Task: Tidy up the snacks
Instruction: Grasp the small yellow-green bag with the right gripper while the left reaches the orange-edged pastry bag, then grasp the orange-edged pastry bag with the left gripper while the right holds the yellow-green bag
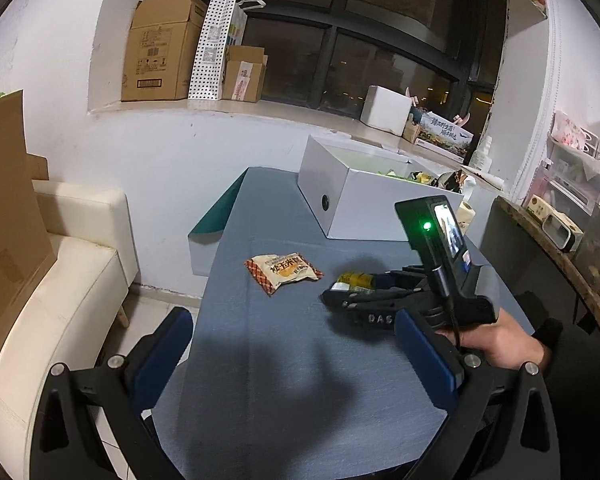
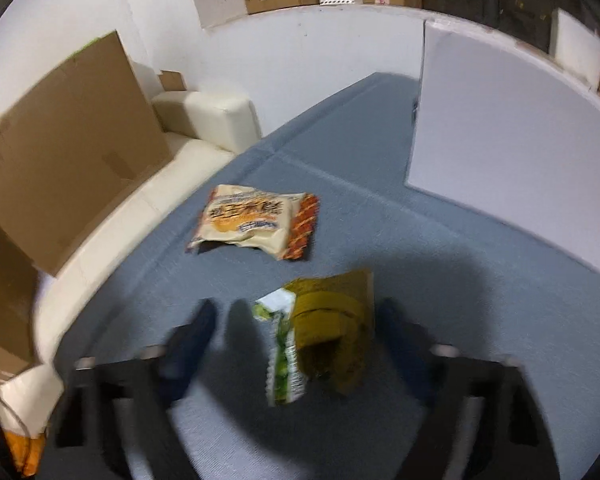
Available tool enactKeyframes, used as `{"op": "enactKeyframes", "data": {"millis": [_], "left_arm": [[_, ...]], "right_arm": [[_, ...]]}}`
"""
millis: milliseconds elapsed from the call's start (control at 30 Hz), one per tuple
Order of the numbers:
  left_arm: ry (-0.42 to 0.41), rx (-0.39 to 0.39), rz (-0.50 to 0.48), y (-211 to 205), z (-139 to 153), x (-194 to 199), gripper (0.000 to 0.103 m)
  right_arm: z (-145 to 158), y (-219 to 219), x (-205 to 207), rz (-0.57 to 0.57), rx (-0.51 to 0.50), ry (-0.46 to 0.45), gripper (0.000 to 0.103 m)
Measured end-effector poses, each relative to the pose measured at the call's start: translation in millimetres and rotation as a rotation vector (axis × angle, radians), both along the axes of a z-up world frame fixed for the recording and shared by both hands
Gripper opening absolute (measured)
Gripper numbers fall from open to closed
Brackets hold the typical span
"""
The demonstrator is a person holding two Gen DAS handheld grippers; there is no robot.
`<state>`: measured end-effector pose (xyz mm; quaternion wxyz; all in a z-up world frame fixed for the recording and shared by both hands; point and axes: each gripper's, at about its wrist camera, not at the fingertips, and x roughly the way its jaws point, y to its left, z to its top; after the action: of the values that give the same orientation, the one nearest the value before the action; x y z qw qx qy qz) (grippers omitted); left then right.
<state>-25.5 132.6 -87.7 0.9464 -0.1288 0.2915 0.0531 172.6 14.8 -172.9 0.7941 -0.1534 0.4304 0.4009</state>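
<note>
The green and yellow packet (image 2: 320, 332) lies on the blue table (image 2: 480, 280) directly between the fingers of the right claw (image 2: 296, 344), a little nearer the right finger than the left. Its long axis runs roughly along the line the claw points, so the fingers bracket its narrow width, which suits a squeeze across it. In the blurred right wrist view there is still a gap on each side of the packet, widest on the left, so the claw reads as partly spread and not yet pressing on it.

From the left wrist view the right claw (image 1: 340, 296) is low over the table, with the packet (image 1: 354, 280) showing yellow at its tips.

The cream and orange packet (image 1: 283, 273) lies farther out and to the left, apart from the first. The left claw (image 1: 296, 356) hovers wide open and empty at the near edge, well back from both packets. The white box (image 1: 380, 204) stands at the far right of the table, probably where the snacks go.
</note>
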Motion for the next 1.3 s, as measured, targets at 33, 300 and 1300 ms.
{"op": "enactKeyframes", "data": {"millis": [33, 300, 1300], "left_arm": [[0.001, 0.001, -0.003, 0, -1, 0, 0.103], [0.033, 0.035, -0.045, -5, -6, 15, 0.103], [0.306, 0.084, -0.092, -8, -80, 173, 0.075]], "right_arm": [[0, -2, 1, 0.0, 0.013, 0.012, 0.055], [19, -43, -3, -0.031, 0.109, 0.01, 0.054], [56, -185, -45, -0.267, 0.249, -0.076, 0.054]]}}
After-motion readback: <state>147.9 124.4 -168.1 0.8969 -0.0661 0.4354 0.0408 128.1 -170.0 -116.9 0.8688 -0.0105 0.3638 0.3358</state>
